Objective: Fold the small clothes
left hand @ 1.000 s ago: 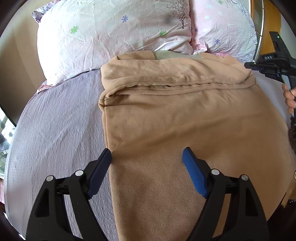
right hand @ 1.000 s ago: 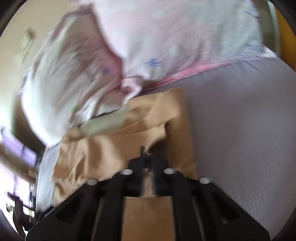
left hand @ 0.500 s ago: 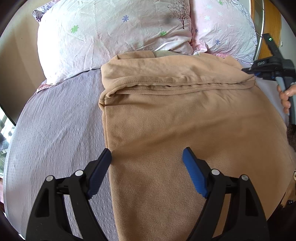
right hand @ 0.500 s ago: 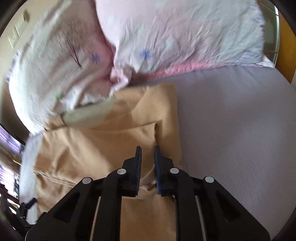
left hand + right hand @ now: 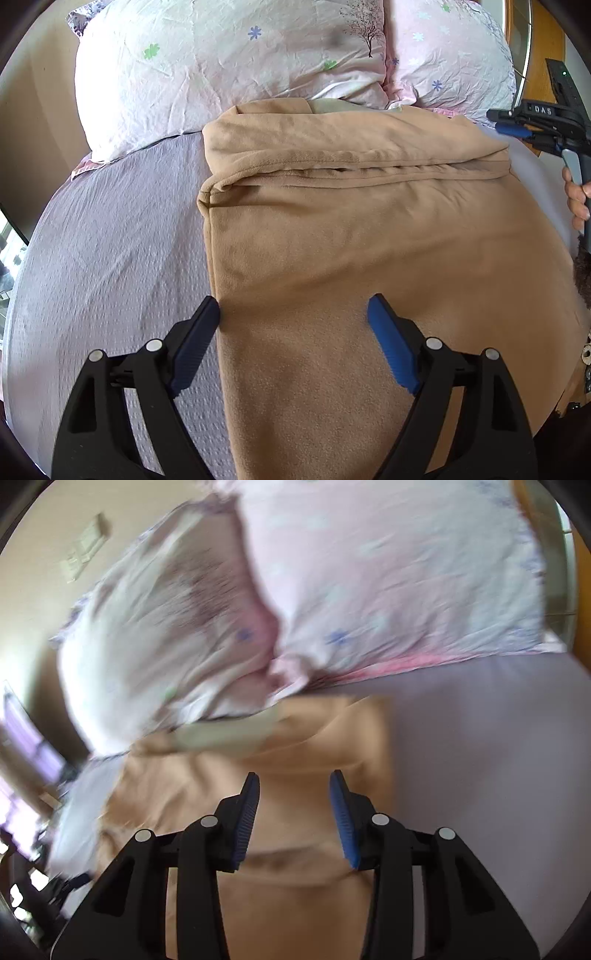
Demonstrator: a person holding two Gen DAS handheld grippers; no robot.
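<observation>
While it lies spread flat on the lilac bedsheet [image 5: 110, 258], the tan fleece garment [image 5: 369, 240] is seen with its far end folded back over itself, so that a layered hem runs across it just short of the pillows. A pale greenish collar [image 5: 332, 106] is glimpsed at that far end, tucked against the floral pillow [image 5: 221, 66] on the left and the pink pillow [image 5: 450, 55] on the right. The garment's left edge is laid straight along the sheet, and its near end is carried out of view under the camera.

Over the near part of the garment the left gripper [image 5: 293, 314] is held with its blue-padded jaws wide apart; one fingertip is placed at the cloth's left edge, the other over the cloth, and nothing is clasped between them. The right gripper [image 5: 294, 786] is held over the garment's folded far right corner, its jaws parted with only cloth seen beneath the gap; that view is blurred. From the left wrist view the right gripper [image 5: 517, 129] is seen at the garment's far right corner, gripped by a hand [image 5: 576, 199]. A wooden headboard [image 5: 543, 48] is seen behind the pink pillow.
</observation>
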